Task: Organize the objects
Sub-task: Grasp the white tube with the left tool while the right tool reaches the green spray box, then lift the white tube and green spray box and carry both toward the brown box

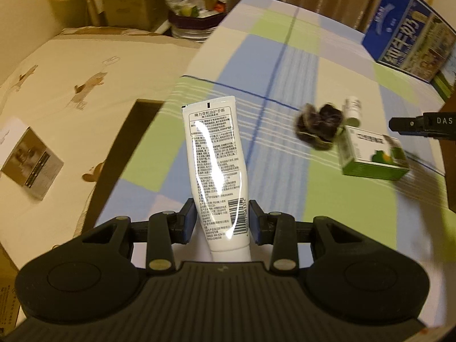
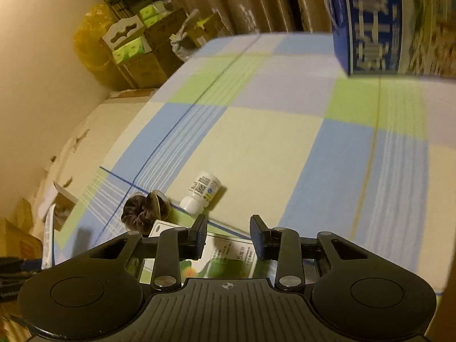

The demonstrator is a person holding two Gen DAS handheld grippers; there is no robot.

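White hand-cream tube (image 1: 216, 171) is pinched near its cap end in your left gripper (image 1: 222, 222), held above the checked cloth (image 1: 285, 65), while your right gripper (image 2: 228, 232) hovers spread over the green-and-white box (image 2: 228, 259)

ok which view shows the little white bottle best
The right wrist view. The white bottle lies on its side, sharp enough to show its printed label and cap, just beyond the open right gripper. In the left wrist view the bottle is small, blurred and partly behind the dark scrunchie.
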